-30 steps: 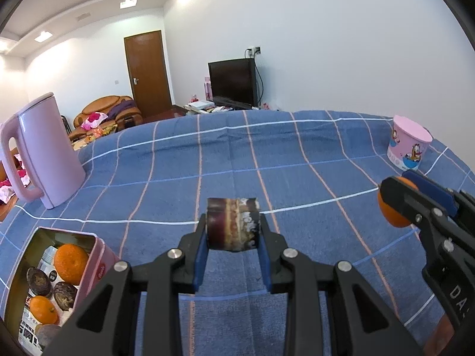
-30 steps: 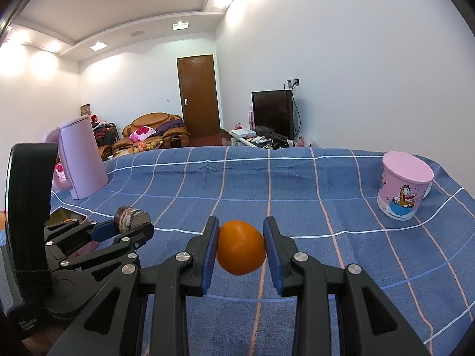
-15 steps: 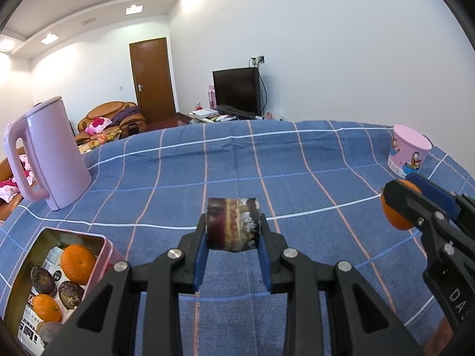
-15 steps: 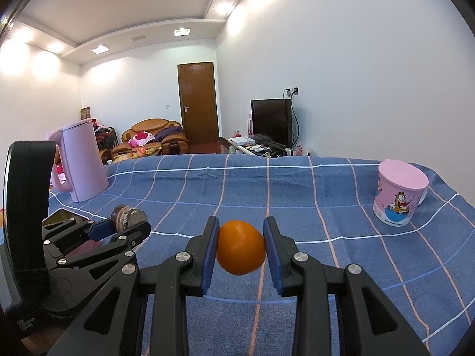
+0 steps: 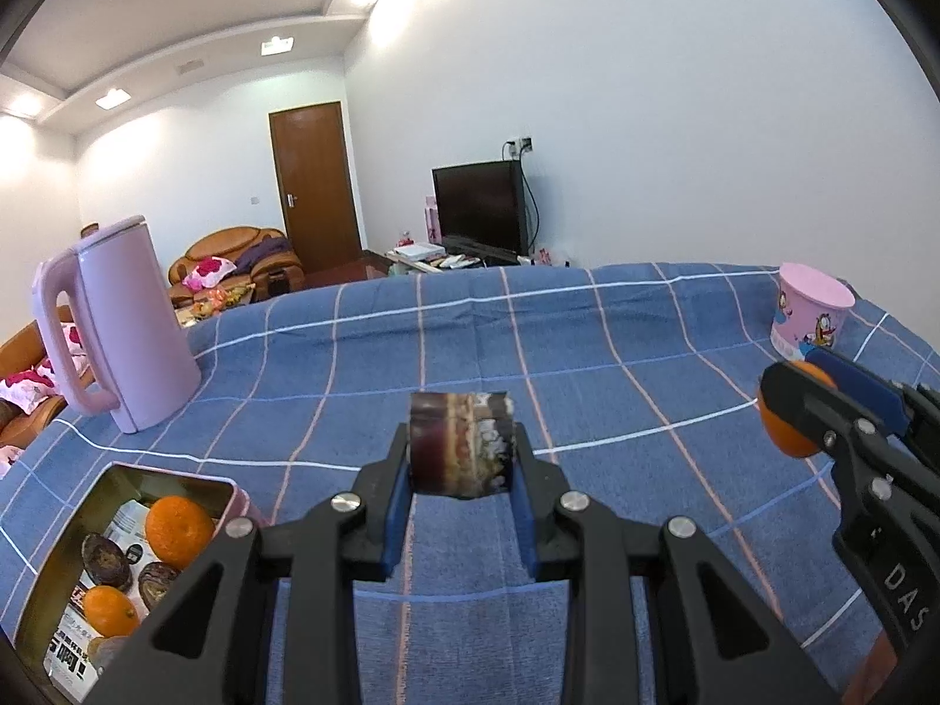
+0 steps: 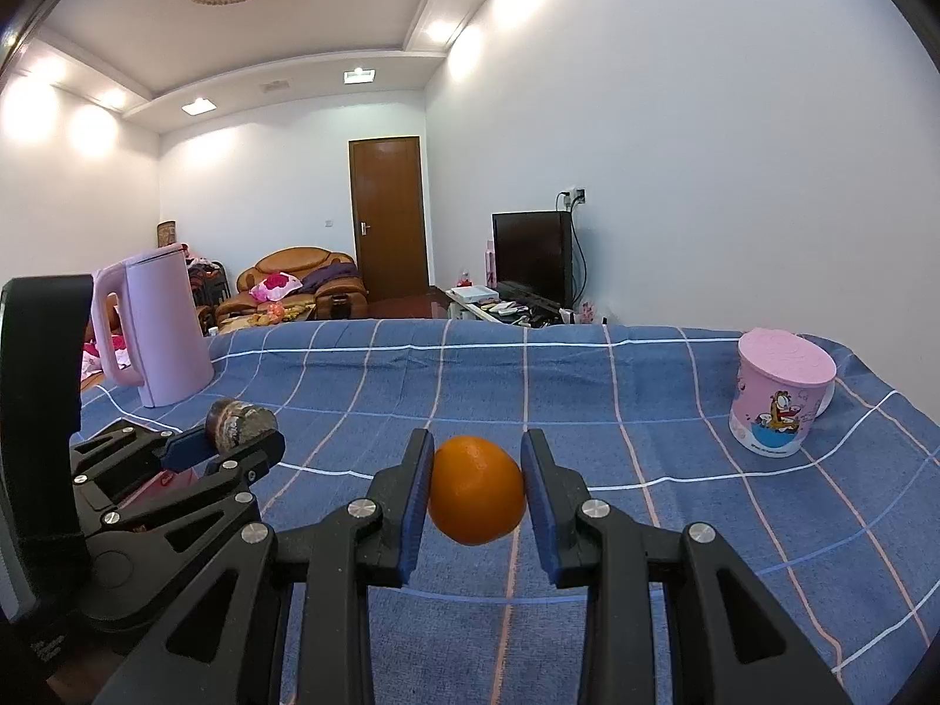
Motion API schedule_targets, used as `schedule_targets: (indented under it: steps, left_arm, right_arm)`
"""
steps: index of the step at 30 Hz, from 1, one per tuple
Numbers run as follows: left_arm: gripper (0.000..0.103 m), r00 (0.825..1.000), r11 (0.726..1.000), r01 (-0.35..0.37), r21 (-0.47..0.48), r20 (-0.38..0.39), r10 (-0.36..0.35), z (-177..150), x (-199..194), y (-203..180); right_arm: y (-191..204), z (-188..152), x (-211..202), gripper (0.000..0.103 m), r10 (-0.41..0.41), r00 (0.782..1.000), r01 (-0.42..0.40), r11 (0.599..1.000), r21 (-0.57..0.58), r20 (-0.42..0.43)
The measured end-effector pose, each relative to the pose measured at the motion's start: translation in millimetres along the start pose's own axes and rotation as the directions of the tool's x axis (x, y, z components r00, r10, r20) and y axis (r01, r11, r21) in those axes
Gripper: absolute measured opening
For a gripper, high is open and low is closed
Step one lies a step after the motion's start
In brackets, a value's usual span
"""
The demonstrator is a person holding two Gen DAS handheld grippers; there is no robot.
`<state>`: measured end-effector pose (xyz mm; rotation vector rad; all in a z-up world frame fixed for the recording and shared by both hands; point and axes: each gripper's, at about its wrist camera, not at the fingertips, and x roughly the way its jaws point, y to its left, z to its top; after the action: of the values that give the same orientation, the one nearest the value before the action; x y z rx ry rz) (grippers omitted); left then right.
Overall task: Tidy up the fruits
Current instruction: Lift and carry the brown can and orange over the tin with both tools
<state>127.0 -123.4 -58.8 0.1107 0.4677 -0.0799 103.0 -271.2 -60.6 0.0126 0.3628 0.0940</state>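
Observation:
My left gripper (image 5: 462, 435) is shut on a dark brown, mottled fruit (image 5: 461, 455) and holds it above the blue checked cloth (image 5: 587, 352). My right gripper (image 6: 477, 470) is shut on an orange (image 6: 476, 493), also held above the cloth. In the left wrist view the right gripper (image 5: 793, 405) with its orange (image 5: 784, 440) shows at the right edge. The left gripper (image 6: 235, 440) and its dark fruit (image 6: 238, 423) show at the left of the right wrist view. An open pink tin (image 5: 170, 473) at lower left holds oranges (image 5: 179, 531) and several dark fruits (image 5: 106, 558).
A tall pink kettle (image 5: 126, 323) stands at the far left of the table, behind the tin. A pink lidded cartoon cup (image 6: 778, 393) stands at the far right near the table edge. Beyond the table are a sofa, a door and a television.
Both grippers keep their hold. The left wrist view has tipped upward a little, showing more ceiling and the tin lower in the frame; the right view has barely shifted.

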Motion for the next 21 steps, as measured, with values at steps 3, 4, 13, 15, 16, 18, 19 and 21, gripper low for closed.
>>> schedule_targets:
  steps: [3, 4, 13, 15, 16, 18, 19, 21]
  left_arm:
    - [0.031, 1.000, 1.000, -0.009, 0.003, 0.013, 0.009, 0, -3, 0]
    - [0.031, 1.000, 1.000, -0.011, 0.003, 0.016, 0.011, 0, -4, 0]
    - [0.031, 1.000, 1.000, -0.013, 0.013, 0.020, 0.012, -2, -9, 0]
    - [0.031, 1.000, 1.000, -0.011, 0.014, 0.019, 0.010, -3, -10, 0]
    - [0.031, 1.000, 1.000, -0.011, 0.013, 0.018, 0.011, -4, -11, 0]
    - [0.031, 1.000, 1.000, -0.008, 0.013, 0.017, 0.008, -5, -13, 2]
    - [0.031, 1.000, 1.000, -0.007, 0.012, 0.017, 0.007, -6, -15, 3]
    - [0.031, 1.000, 1.000, -0.007, 0.011, 0.016, 0.007, -7, -17, 4]
  right_arm:
    - [0, 0, -1, 0.033, -0.003, 1.000, 0.003, 1.000, -0.001, 0.006]
    - [-1, 1, -1, 0.033, -0.003, 1.000, 0.003, 1.000, -0.001, 0.006]
    - [2, -1, -5, 0.033, -0.010, 1.000, 0.010, 1.000, -0.009, 0.019]
    - [3, -1, -5, 0.033, -0.009, 1.000, 0.009, 1.000, -0.012, 0.021]
    - [4, -1, -6, 0.033, -0.009, 1.000, 0.009, 1.000, -0.013, 0.022]
    - [5, -2, -7, 0.033, -0.008, 1.000, 0.008, 1.000, -0.015, 0.025]
    - [6, -2, -7, 0.033, -0.007, 1.000, 0.007, 1.000, -0.016, 0.025]
    - [6, -2, -8, 0.033, -0.005, 1.000, 0.006, 1.000, -0.017, 0.027]
